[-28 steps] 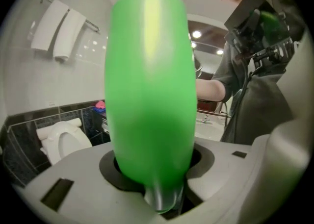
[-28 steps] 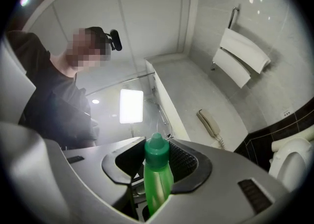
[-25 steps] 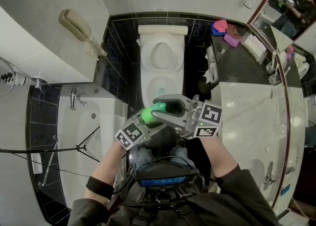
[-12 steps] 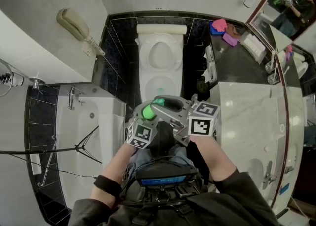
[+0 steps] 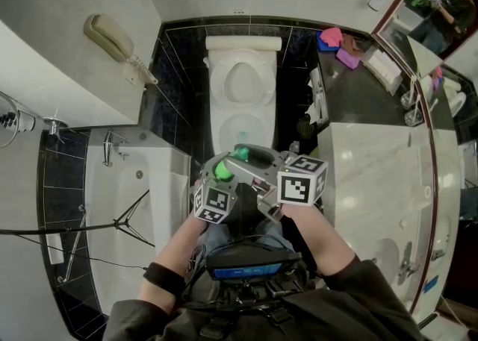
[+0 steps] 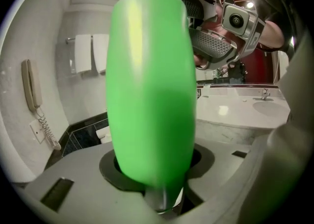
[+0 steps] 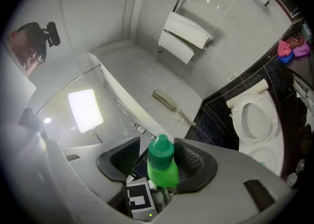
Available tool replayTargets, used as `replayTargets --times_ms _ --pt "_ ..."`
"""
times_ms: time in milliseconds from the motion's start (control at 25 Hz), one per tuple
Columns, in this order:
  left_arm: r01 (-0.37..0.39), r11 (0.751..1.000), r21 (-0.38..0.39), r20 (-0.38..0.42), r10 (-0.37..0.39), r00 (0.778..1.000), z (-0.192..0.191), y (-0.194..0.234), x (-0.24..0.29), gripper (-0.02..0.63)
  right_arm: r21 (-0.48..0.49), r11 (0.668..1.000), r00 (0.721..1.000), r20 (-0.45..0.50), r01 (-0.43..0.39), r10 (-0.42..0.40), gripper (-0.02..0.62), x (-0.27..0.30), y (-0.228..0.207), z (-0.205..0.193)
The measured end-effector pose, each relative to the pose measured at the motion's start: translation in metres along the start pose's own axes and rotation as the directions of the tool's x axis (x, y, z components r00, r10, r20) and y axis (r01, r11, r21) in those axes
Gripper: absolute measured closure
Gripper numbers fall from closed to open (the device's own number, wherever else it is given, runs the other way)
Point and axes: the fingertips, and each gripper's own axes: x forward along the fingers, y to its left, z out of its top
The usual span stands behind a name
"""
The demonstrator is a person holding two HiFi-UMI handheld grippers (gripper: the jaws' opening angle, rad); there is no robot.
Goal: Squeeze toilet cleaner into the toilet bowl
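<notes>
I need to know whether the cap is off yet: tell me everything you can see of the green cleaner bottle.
The green bottle is glossy plastic, with a smooth rounded body and a darker green nozzle cap, still on. The left gripper clamps its body. The cap stands between the jaws of the right gripper, which have just been opening; a gap shows on one side. It is held before the person, short of the toilet. No label shows.

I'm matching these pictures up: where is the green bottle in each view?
Head view: green bottle at centre, just below the toilet.
Left gripper view: bottle fills the middle.
Right gripper view: bottle at bottom centre.
Shared landmark: the wall phone, in all three.
</notes>
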Motion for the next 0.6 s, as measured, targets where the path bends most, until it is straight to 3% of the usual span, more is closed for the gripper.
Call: replayTargets --times_ms 160,280,440,600 --pt "0.091 0.995 -0.038 0.017 -0.091 0.996 0.006 -0.008 -0.005 0.411 -0.071 0.997 0.999 0.025 -0.032 0.034 0.319 -0.002 0.005 0.006" --pt "0.24 0.97 -0.031 0.051 -0.238 0.97 0.025 -0.022 -0.017 0.41 -0.179 0.98 0.994 0.046 -0.09 0.1 0.293 -0.008 0.013 0.011" --pt "0.454 0.89 -0.031 0.086 -0.45 0.889 0.04 -0.045 -0.04 0.41 -0.33 0.922 0.973 0.045 -0.2 0.227 0.295 -0.016 0.032 0.017" --pt "0.59 0.807 -0.017 0.098 -0.586 0.805 0.052 -0.061 -0.06 0.411 -0.418 0.858 0.939 0.034 -0.298 0.343 0.306 -0.024 0.05 0.02"
